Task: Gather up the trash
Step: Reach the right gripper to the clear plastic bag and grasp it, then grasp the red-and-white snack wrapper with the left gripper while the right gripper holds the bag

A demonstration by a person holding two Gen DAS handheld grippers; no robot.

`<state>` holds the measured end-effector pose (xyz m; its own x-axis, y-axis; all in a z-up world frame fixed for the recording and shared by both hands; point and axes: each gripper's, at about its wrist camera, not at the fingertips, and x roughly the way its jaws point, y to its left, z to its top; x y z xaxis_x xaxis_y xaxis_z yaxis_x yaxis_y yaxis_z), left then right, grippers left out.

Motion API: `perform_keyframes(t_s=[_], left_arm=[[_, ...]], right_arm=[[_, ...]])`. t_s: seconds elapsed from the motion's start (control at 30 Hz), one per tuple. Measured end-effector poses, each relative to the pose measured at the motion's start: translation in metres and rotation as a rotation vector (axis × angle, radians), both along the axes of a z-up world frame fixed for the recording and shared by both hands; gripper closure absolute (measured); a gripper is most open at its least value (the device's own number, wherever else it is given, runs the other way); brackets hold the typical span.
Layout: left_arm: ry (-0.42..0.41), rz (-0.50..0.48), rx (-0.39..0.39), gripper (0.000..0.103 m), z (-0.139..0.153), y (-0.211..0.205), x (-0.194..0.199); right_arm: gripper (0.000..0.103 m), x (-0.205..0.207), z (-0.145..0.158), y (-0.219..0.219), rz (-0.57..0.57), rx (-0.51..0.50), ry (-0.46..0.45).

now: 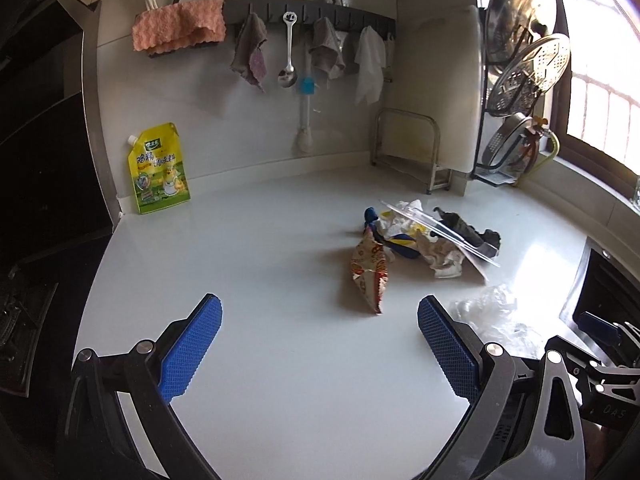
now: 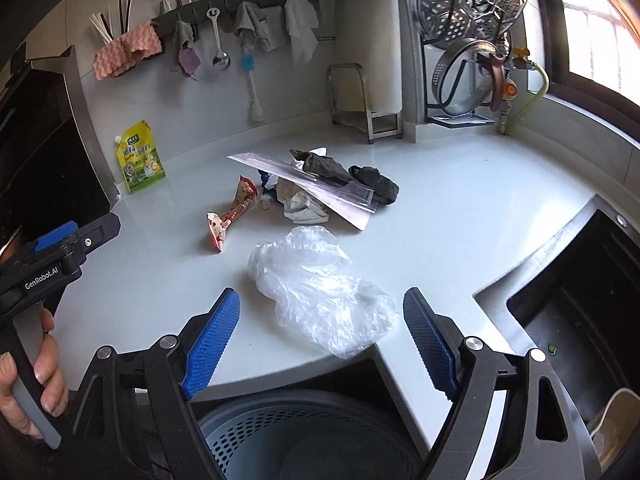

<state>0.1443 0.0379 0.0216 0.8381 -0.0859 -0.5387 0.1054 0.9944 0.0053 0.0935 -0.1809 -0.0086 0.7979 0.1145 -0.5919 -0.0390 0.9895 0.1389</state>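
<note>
1 snack wrapper, 1 plastic bag, 1 pouch

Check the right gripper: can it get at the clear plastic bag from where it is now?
Probably yes. The right gripper is open and the clear plastic bag lies loose on the counter just ahead of its fingers, with nothing between them. The bag's near edge overhangs the counter above the bin.
</note>
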Motion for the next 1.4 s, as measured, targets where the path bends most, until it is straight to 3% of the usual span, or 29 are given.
perform_keyframes(t_s=[0.33, 0.73, 0.97, 1.1, 1.4], left_arm=[[0.057, 0.034, 0.018, 0.006, -0.021, 0.012, 0.029], [0.087, 0.032, 0.025, 0.006, -0.028, 0.007, 0.044], [0.1, 0.016, 0.016, 0.006, -0.03, -0.002, 0.05], [0.111, 0.004, 0.004, 0.006, -0.032, -0.009, 0.055], [0.17, -0.02, 0.015, 0.006, -0.043, -0.038, 0.079]], right_arm=[[0.023, 0.059, -0.016, 0.022, 0.06, -0.011, 0.078], [0.024, 0.096, -0.041, 0.027, 0.044, -0.044, 0.153], [0.063, 0.1, -0.043, 0.037, 0.105, -0.086, 0.156], [0.068, 0.092, -0.037, 0.034, 0.113, -0.086, 0.121], [0.068, 0.065, -0.019, -0.015, 0.044, 0.015, 0.065]])
